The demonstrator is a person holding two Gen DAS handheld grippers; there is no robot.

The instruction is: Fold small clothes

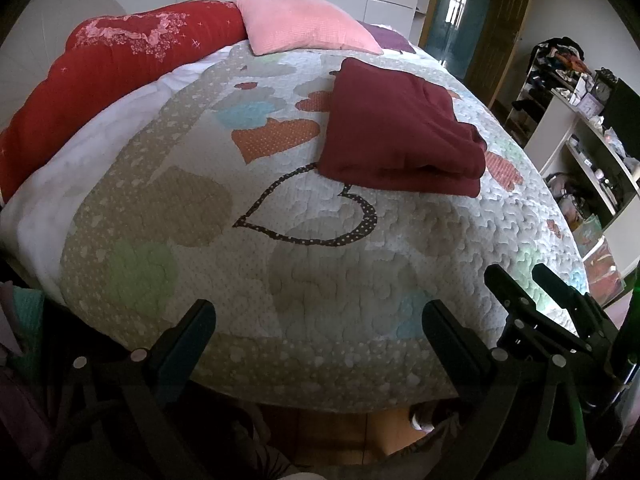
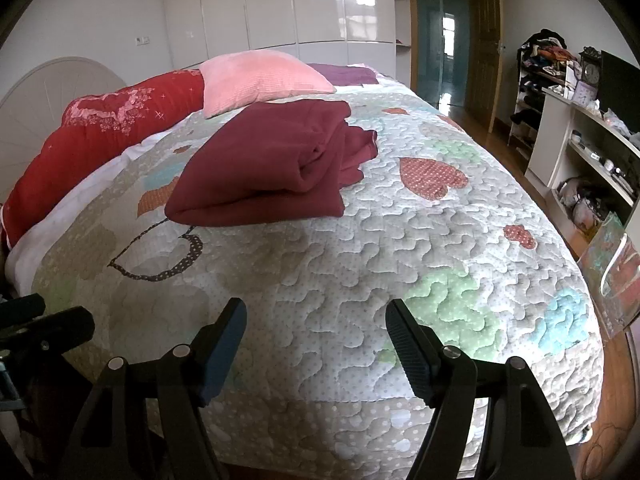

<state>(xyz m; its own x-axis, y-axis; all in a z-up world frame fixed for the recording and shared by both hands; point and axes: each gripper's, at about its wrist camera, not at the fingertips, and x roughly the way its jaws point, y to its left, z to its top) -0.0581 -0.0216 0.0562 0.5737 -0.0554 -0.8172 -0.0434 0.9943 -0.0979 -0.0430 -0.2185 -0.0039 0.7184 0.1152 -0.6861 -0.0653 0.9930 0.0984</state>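
A dark red garment (image 1: 396, 128) lies folded in a thick rectangle on the quilted bed cover (image 1: 312, 280), toward the middle of the bed. It also shows in the right wrist view (image 2: 272, 164), with loose layers bunched at its right end. My left gripper (image 1: 318, 312) is open and empty over the bed's near edge, well short of the garment. My right gripper (image 2: 316, 312) is open and empty too, over the near edge. The right gripper also shows in the left wrist view (image 1: 520, 276), at the right.
A pink pillow (image 2: 260, 80) and a long red bolster (image 2: 104, 132) lie at the head of the bed. Shelves (image 2: 584, 132) with clutter stand along the right wall. A bag (image 2: 612, 276) stands by the bed's right corner. The wooden floor (image 1: 352, 432) shows below the bed edge.
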